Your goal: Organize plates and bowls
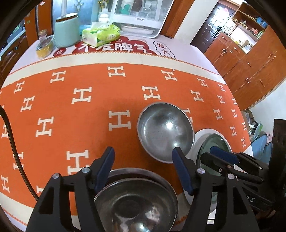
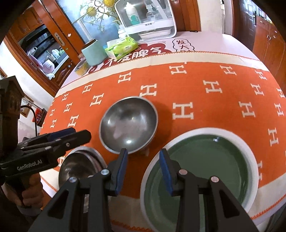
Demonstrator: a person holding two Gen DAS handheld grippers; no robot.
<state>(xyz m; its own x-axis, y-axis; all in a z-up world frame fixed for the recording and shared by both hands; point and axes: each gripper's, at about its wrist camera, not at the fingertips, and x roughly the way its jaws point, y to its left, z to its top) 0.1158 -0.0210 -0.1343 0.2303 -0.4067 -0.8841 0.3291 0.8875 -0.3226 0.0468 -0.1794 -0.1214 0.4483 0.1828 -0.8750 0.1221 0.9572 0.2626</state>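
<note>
Three pieces of tableware grouped near the front edge of an orange cloth patterned with white H shapes [image 1: 62, 110]. Round steel bowl [image 2: 128, 125] upright and alone, further back, between the other two. Nearest on the left, a second steel bowl nested on a shallow steel plate [image 1: 135, 201], probably stacked to gather like with like. On the right, a green plate with a broad white rim [image 2: 202, 176], apparently waiting its turn.

Left gripper [image 1: 143, 167] above the nested steel bowl, blue-padded fingers [image 1: 107, 167] spread wide, nothing between them, touching nothing visible. Right gripper [image 2: 143, 168] between lone bowl and green plate, fingers [image 2: 165, 171] partly open, one over the plate's white rim, pinching nothing.

Behind, well apart: green tissue pack [image 1: 101, 34], pale mint canister [image 1: 67, 29], white cabinet [image 1: 143, 16].
</note>
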